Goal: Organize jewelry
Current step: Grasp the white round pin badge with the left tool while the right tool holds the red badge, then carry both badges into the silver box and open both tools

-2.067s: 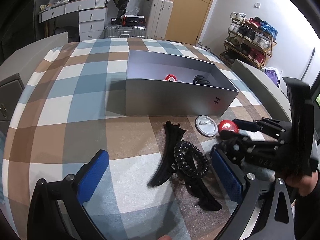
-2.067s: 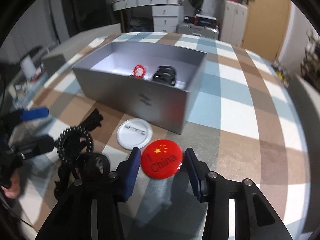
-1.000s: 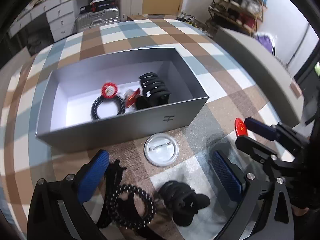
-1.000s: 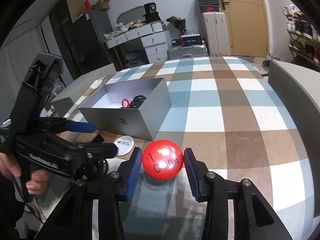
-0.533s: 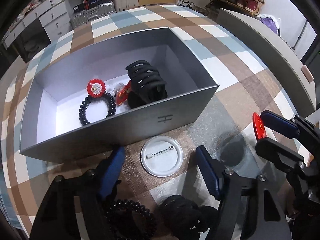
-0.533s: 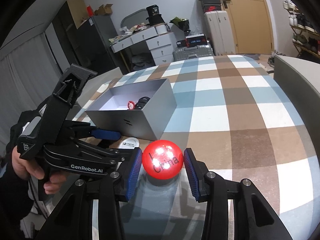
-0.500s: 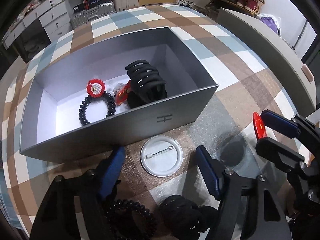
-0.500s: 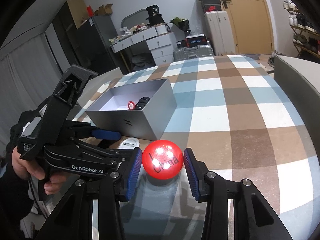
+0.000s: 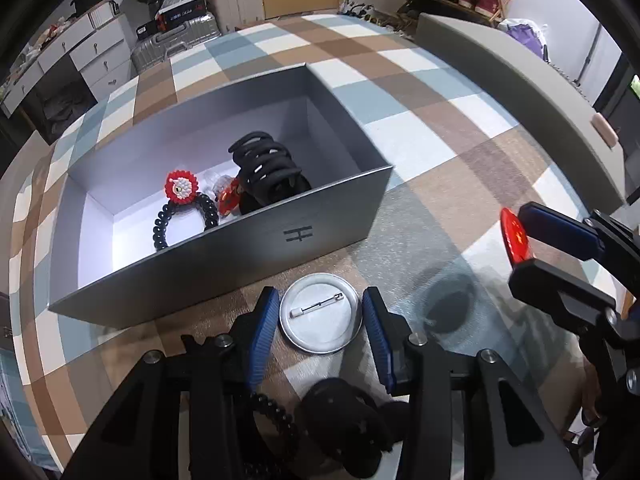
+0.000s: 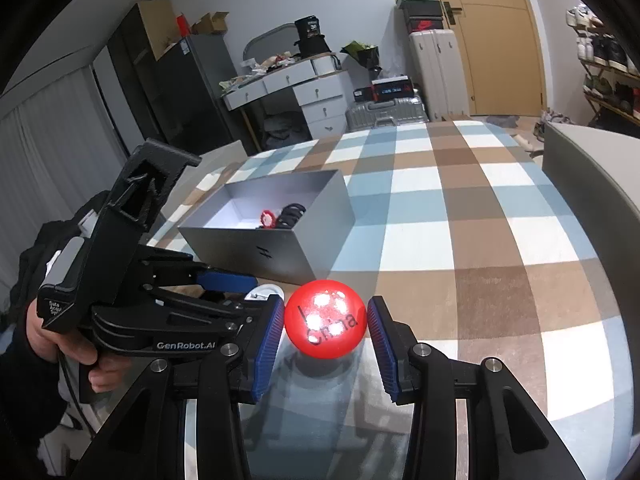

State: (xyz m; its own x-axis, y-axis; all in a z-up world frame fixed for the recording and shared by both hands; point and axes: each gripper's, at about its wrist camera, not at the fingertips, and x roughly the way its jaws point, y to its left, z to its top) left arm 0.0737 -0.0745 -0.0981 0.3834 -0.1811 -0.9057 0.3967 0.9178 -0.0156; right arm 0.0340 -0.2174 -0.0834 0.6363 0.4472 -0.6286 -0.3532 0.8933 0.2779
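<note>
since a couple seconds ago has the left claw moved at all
Yes. The left claw has come in toward the grey box and narrowed around the white pin badge, which lies beside the box front; earlier it was wide open, farther back.

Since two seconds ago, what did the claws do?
The right claw lifted the red badge off the table and holds it up. The left claw moved forward from the black hair ties and narrowed around the white badge, which lies flat. The silver box and its contents stayed put.
</note>
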